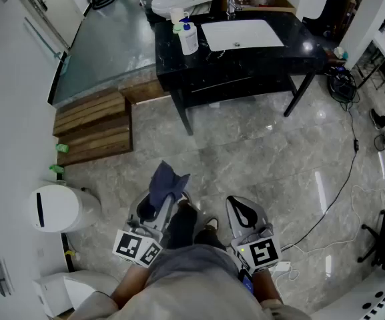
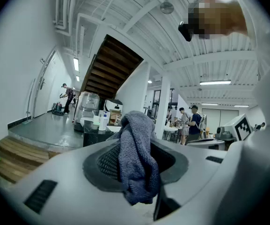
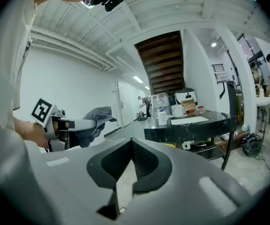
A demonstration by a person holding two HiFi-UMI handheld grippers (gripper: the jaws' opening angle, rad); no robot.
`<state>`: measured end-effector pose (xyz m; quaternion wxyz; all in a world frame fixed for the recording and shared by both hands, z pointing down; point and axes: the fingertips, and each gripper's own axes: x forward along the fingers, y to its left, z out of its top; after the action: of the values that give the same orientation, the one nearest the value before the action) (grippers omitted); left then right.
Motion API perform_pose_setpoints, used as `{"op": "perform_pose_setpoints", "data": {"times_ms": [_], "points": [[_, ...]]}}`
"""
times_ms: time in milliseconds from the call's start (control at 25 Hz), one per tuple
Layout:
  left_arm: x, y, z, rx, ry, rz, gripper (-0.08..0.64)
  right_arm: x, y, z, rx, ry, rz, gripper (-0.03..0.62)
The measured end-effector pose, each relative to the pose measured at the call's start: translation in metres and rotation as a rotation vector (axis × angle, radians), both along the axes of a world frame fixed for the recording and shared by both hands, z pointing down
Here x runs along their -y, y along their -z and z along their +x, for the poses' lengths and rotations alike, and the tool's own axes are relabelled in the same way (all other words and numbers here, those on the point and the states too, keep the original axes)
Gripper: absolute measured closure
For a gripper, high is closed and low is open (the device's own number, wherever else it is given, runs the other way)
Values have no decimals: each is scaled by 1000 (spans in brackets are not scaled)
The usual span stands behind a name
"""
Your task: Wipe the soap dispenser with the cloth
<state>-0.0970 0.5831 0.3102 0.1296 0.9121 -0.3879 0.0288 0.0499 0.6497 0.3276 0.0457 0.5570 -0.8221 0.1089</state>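
My left gripper (image 1: 160, 204) is clamped on the cloth (image 1: 166, 183). My right gripper (image 3: 132, 158) has its jaws together, nothing between them. Both are well short of the black table (image 1: 299, 42) (floor between). The dispenser (image 1: 188, 37) stands on the table's left end, beside the sink (image 1: 241, 33).

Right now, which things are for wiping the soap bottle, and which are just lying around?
For the job: blue-grey woven cloth, pinched in the left tool; white soap dispenser with blue pump, on the black counter; shut, empty right tool.
Just lying about: brown wooden steps; thin black floor cable; white rectangular basin.
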Motion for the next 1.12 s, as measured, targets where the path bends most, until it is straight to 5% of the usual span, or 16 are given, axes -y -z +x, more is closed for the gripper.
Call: {"op": "perform_pose_setpoints", "data": {"times_ms": [560, 1120], "points": [[41, -3, -1, -47, 18, 21, 419, 37, -2, -7, -15, 2, -40, 592], [151, -4, -9, -99, 20, 22, 419, 150, 13, -36, -2, 42, -31, 588]]}}
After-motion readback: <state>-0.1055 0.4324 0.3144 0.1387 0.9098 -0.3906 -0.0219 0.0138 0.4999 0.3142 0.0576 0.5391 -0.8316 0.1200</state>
